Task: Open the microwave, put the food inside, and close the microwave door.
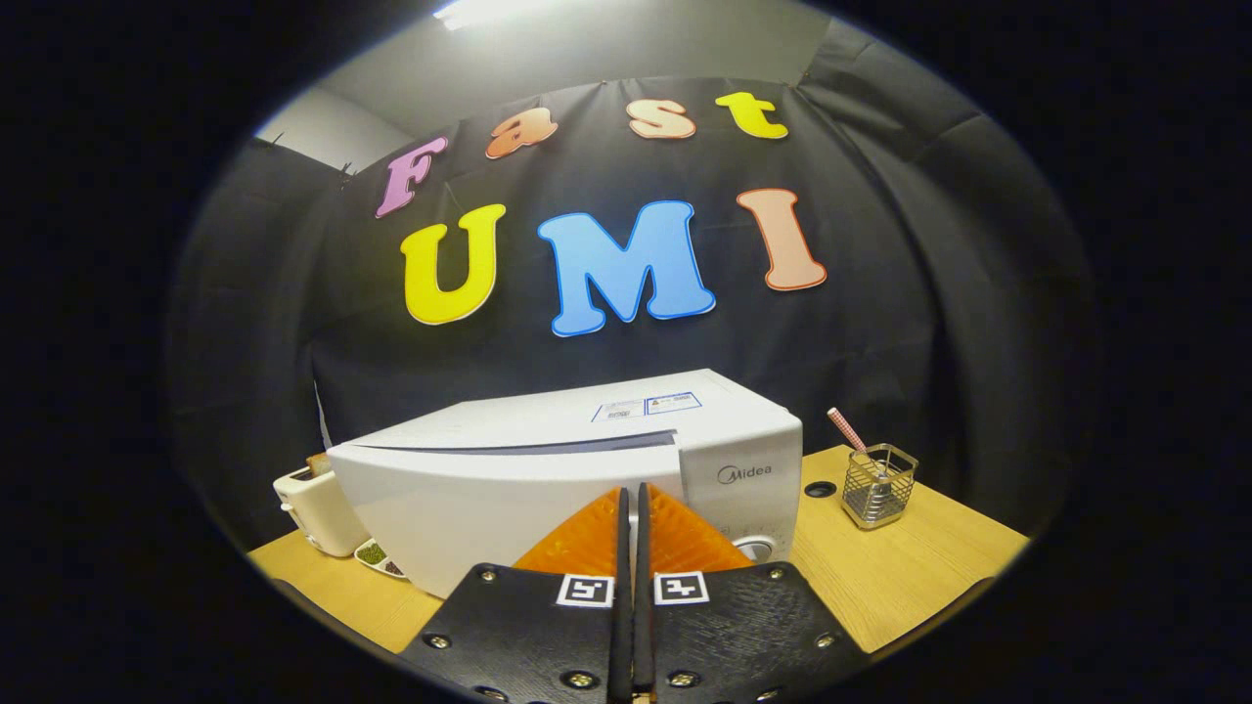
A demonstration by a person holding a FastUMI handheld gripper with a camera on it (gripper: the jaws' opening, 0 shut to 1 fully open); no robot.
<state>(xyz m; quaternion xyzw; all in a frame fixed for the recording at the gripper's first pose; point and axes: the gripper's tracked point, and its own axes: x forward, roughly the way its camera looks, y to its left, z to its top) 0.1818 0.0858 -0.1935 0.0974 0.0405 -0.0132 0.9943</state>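
Note:
A white microwave (pixel 548 460) stands on the wooden table (pixel 900 577), just beyond my fingers. Its door looks pushed nearly to, with a thin dark gap along its top edge. The control panel (pixel 740 489) is at its right end, with a round knob (pixel 758 550) low down. My gripper (pixel 632 499) is shut, its two fingers together with nothing between them, tips close to the door's front near the panel. A small dish of food (pixel 380 557) lies on the table by the microwave's left corner.
A white toaster (pixel 315 508) stands left of the microwave with bread in its slot. To the right are a round hole in the tabletop (pixel 820 489) and a wire mesh holder (pixel 878 486) with a checked stick in it.

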